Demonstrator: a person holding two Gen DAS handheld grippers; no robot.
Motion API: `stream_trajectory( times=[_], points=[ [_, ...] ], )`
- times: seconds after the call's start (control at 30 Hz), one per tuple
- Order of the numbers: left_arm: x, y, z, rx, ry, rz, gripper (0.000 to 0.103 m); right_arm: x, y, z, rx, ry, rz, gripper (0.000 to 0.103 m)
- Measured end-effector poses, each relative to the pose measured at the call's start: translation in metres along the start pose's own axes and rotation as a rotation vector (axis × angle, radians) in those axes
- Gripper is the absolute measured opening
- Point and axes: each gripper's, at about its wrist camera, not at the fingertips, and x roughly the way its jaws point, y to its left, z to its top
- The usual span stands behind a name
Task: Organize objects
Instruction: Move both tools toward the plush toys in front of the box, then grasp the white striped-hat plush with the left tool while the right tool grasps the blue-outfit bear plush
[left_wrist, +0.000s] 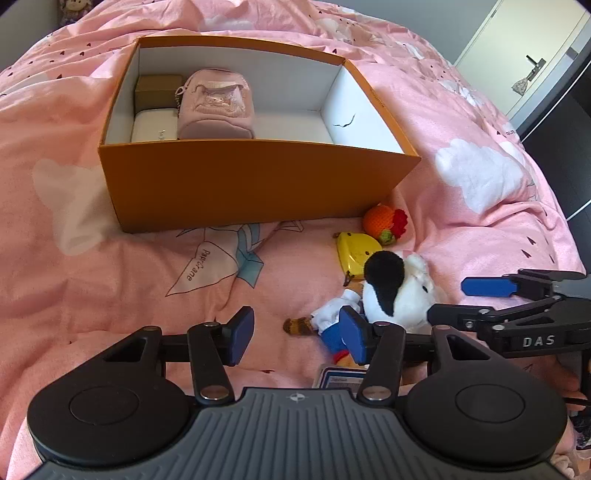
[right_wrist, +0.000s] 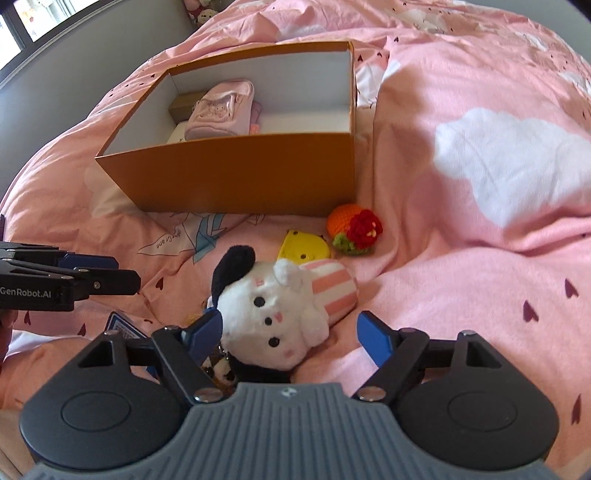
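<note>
A white plush dog (right_wrist: 273, 306) with black ears and a pink-striped cap lies on the pink bedding. My right gripper (right_wrist: 290, 336) is open and straddles its head; the left pad sits close against the plush and the right pad stands apart. In the left wrist view the plush dog (left_wrist: 399, 291) is right of my left gripper (left_wrist: 297, 332), which is open over the bedding. A small doll in blue clothes (left_wrist: 332, 321) lies at its right finger. The orange box (left_wrist: 258, 177) holds a pink mini backpack (left_wrist: 216, 107).
A yellow chick-shaped item (right_wrist: 306, 247) and a crocheted orange with a red flower (right_wrist: 351, 225) lie near the box's right front corner. A blue-edged card (right_wrist: 122, 326) rests on the bedding by the grippers. The box also holds a tan box and a white case.
</note>
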Motion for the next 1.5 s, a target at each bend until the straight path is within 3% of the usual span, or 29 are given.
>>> stream_trajectory(
  times=[0.17,0.37,0.43,0.67,0.7,0.73,0.77,0.83,0.93,1.13,1.37,1.47,1.5],
  points=[
    [0.001,-0.007,0.0,0.024,0.005,-0.026,0.061,0.014,0.003,0.001,-0.019,0.008,0.011,0.079],
    [0.004,-0.004,0.0,0.014,0.02,-0.018,0.061,0.031,0.013,0.007,-0.052,0.054,0.039,0.065],
    [0.003,-0.002,0.0,0.008,0.02,-0.012,0.06,0.028,0.016,0.011,-0.049,0.041,0.045,0.055],
    [-0.012,0.008,0.005,-0.007,-0.018,0.009,0.059,0.015,0.037,0.03,-0.089,-0.051,0.084,0.046],
    [-0.015,0.01,0.006,-0.01,-0.023,0.015,0.059,0.013,0.041,0.031,-0.11,-0.062,0.101,0.041],
    [-0.018,0.013,0.007,-0.014,-0.028,0.022,0.059,0.011,0.048,0.034,-0.137,-0.076,0.12,0.0],
    [-0.021,0.016,0.007,-0.021,-0.034,0.031,0.059,0.01,0.053,0.037,-0.163,-0.09,0.14,0.008],
    [-0.026,0.024,0.009,-0.045,-0.047,0.054,0.059,0.012,0.063,0.043,-0.206,-0.095,0.192,0.003],
    [-0.028,0.033,0.01,-0.072,-0.049,0.077,0.059,0.024,0.074,0.048,-0.25,-0.067,0.16,0.003],
    [-0.019,0.029,0.007,-0.038,-0.04,0.034,0.059,0.026,0.059,0.046,-0.176,-0.038,0.119,0.01],
    [0.005,0.006,0.012,0.035,-0.051,-0.036,0.07,0.041,0.04,0.036,-0.105,0.04,0.055,0.017],
    [0.016,-0.005,0.019,0.081,-0.059,-0.027,0.077,0.049,0.035,0.035,-0.093,0.055,0.017,0.025],
    [0.02,-0.008,0.02,0.097,-0.056,-0.027,0.079,0.05,0.033,0.036,-0.086,0.058,0.015,0.032]
  ],
)
